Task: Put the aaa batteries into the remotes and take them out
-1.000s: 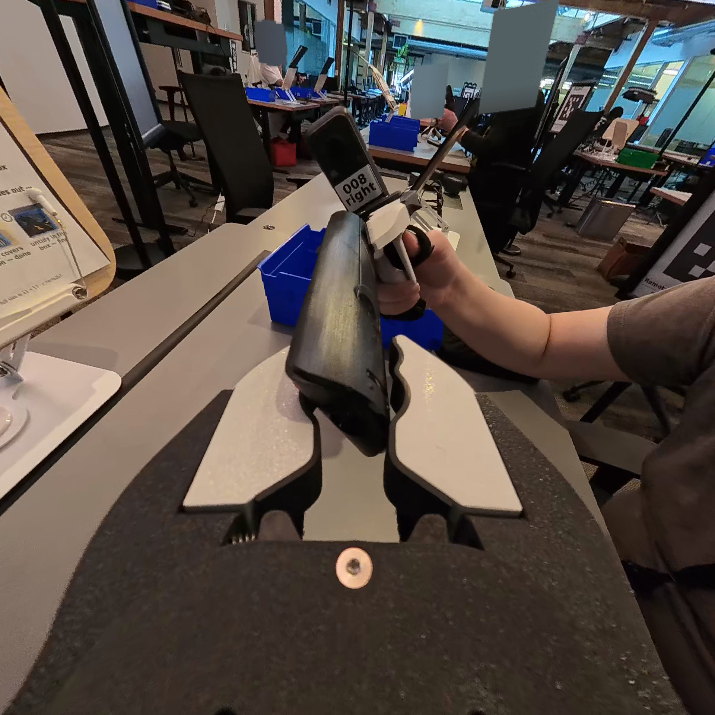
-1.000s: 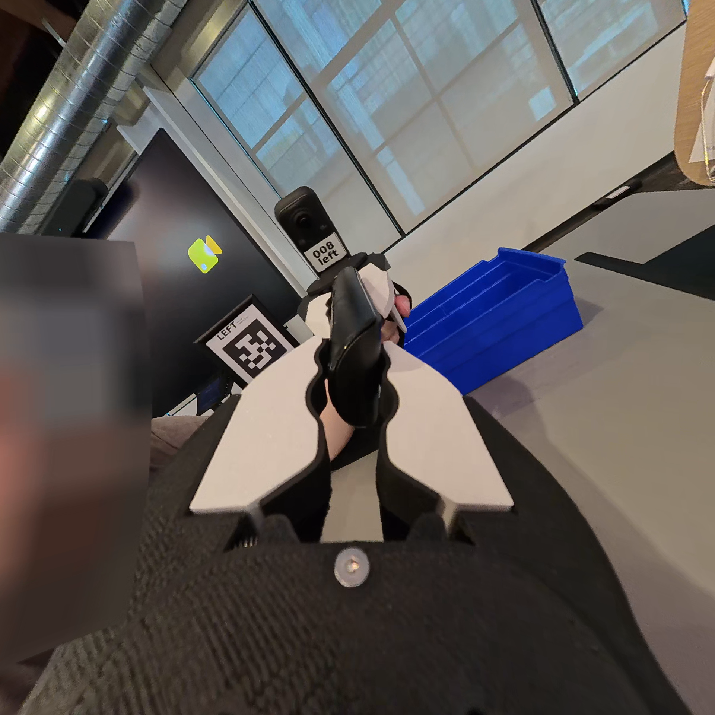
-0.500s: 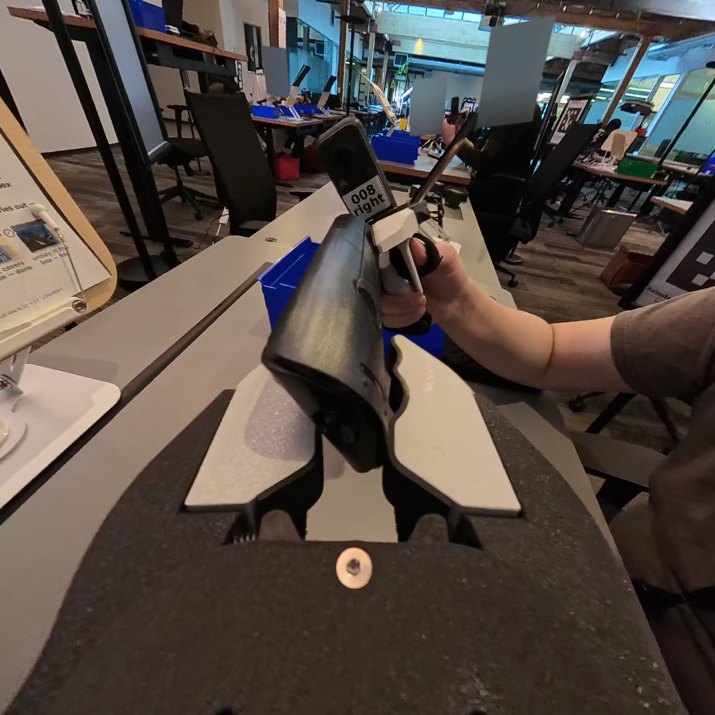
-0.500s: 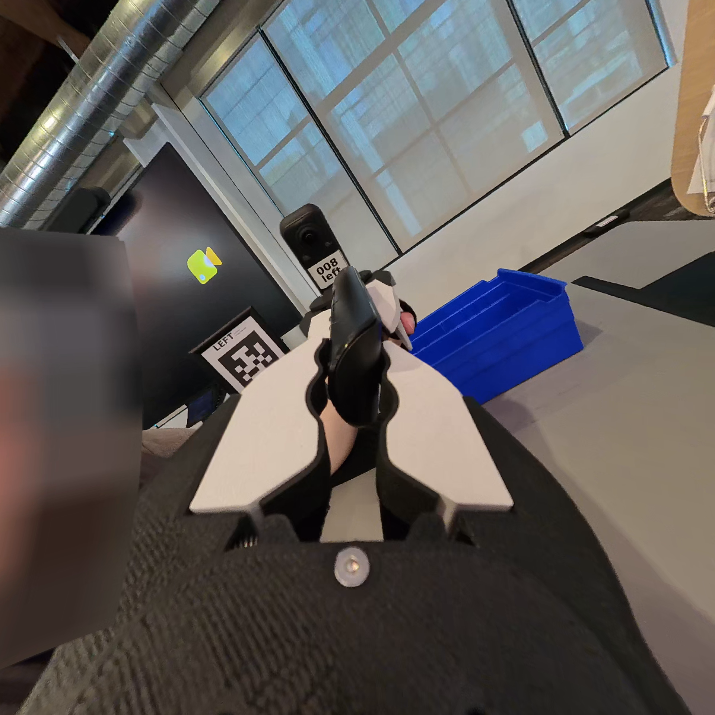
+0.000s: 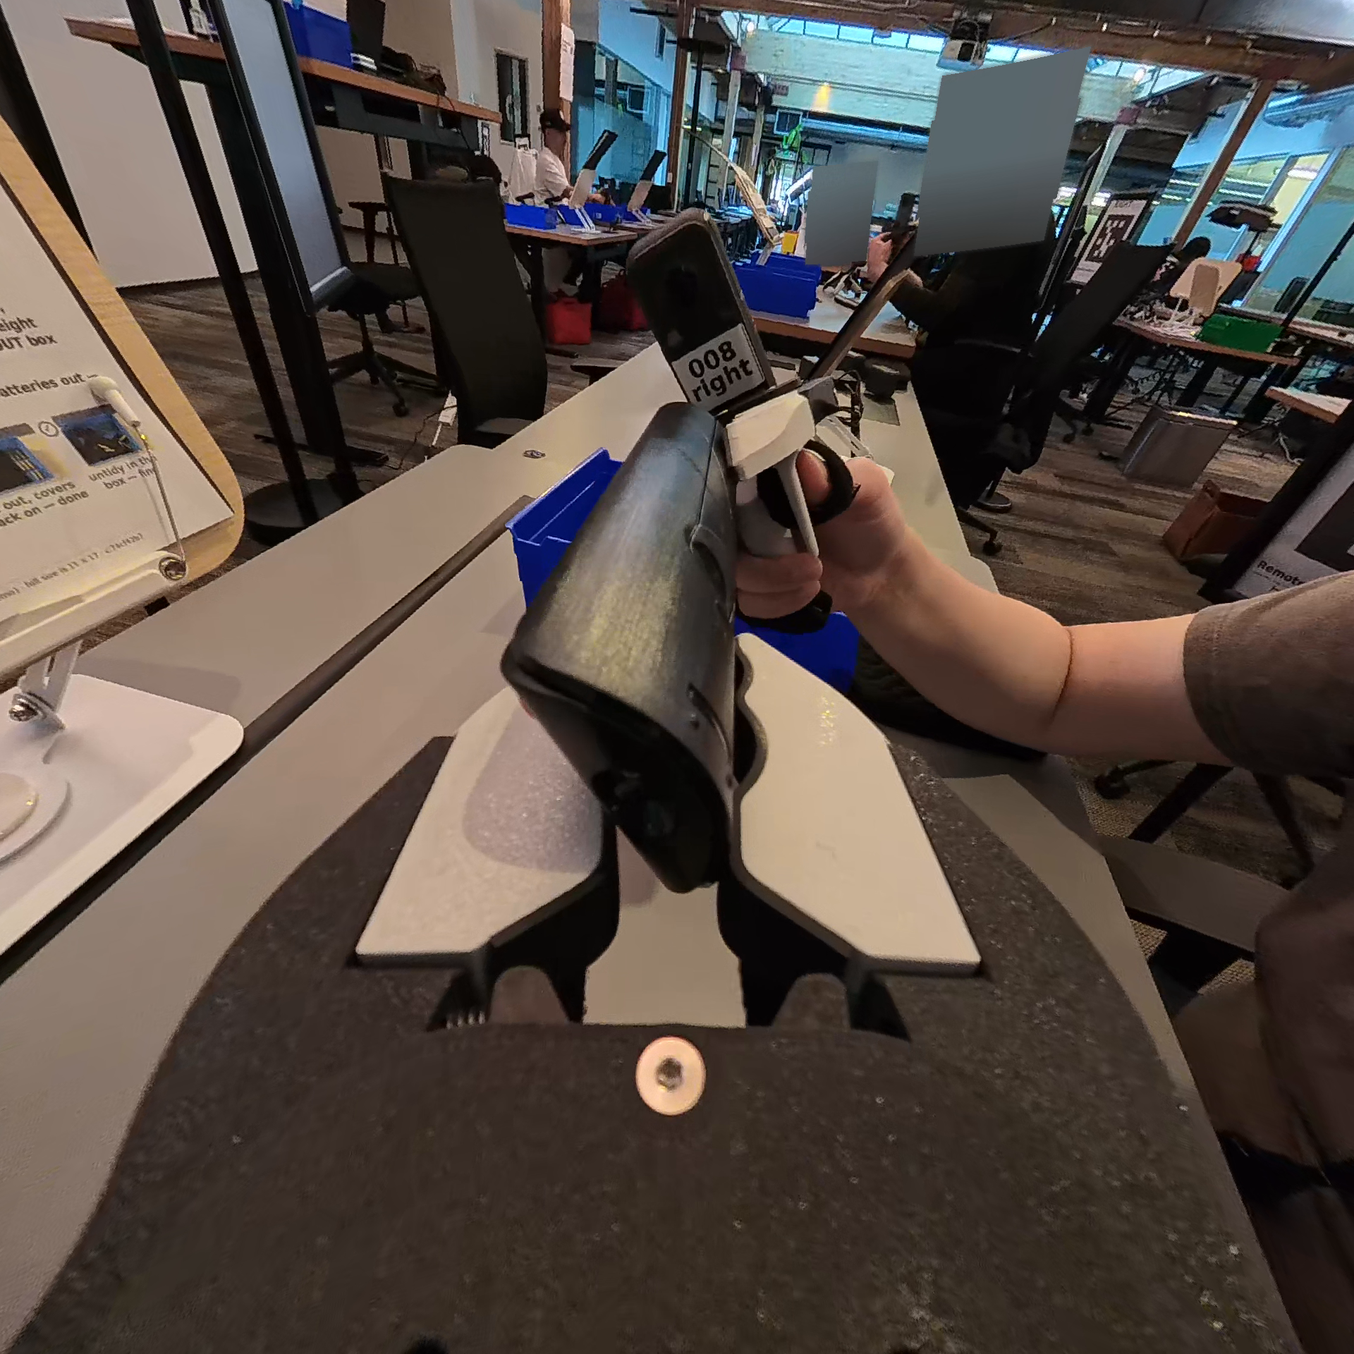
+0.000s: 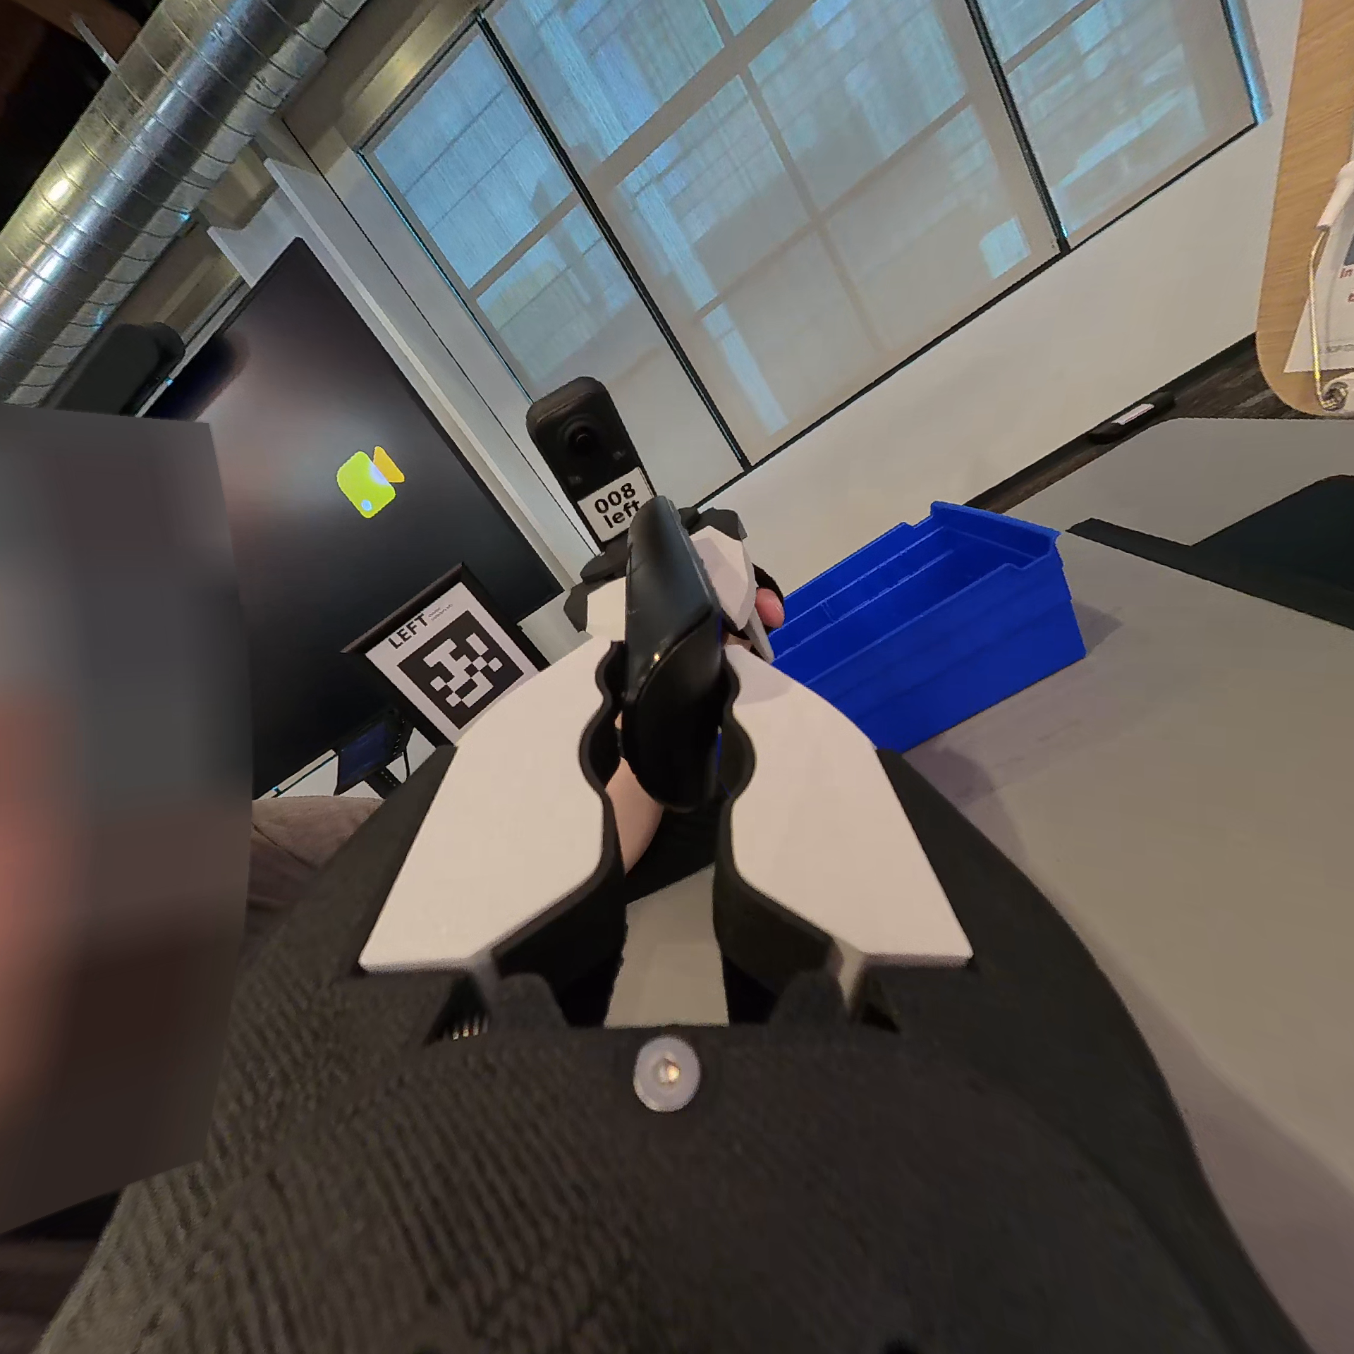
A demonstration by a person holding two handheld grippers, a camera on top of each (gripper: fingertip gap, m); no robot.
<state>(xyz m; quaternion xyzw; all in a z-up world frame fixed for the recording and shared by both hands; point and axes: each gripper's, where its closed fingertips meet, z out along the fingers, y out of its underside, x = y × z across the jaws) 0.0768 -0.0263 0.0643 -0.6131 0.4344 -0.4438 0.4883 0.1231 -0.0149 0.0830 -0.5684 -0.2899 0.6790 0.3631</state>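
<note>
Held aloft between two handheld devices above a pale grey surface (image 5: 308, 586): a long black plastic remote (image 5: 645, 645), smooth back showing, tilted up and away in the left wrist view. Near end clamped in the left gripper (image 5: 670, 762), white fingers (image 5: 828, 828) closed against the remote's sides; far end pinched by the right gripper (image 6: 670, 718), likewise closed on the same remote, seen edge-on in the right wrist view. Gripped around the right device's handle, a bare hand (image 5: 828, 542) with forearm reaching in from the right edge. Behind the remote, on the surface, an open-topped blue plastic bin (image 6: 930, 630), contents impossible to tell from either angle. At left in the left wrist view, a wood-backed instruction board (image 5: 80, 410) on a white stand. In the right wrist view, a large dark monitor (image 6: 352, 527) and a black-and-white marker placard (image 6: 454, 667) behind the left device, tall windows beyond. No batteries visible in either view.
</note>
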